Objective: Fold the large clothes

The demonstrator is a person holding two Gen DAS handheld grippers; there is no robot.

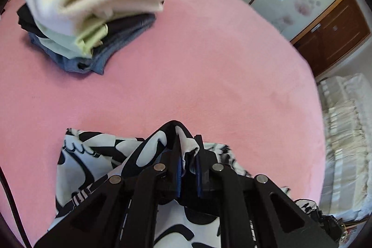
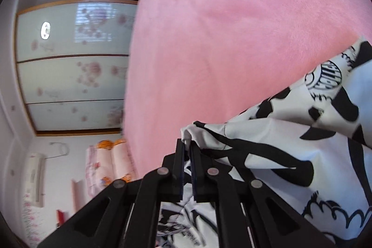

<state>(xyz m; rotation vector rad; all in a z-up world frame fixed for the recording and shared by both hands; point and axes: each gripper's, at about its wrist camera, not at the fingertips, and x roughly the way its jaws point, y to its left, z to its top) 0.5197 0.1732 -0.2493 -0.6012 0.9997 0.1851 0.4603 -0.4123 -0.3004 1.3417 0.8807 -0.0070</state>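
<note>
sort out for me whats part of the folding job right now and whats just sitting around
In the job:
- black and white printed garment, pinched by both grippers
- left gripper
- right gripper
- pink bed cover, the folding surface

Lying about:
- stack of folded clothes
- pillows
- wardrobe doors
</note>
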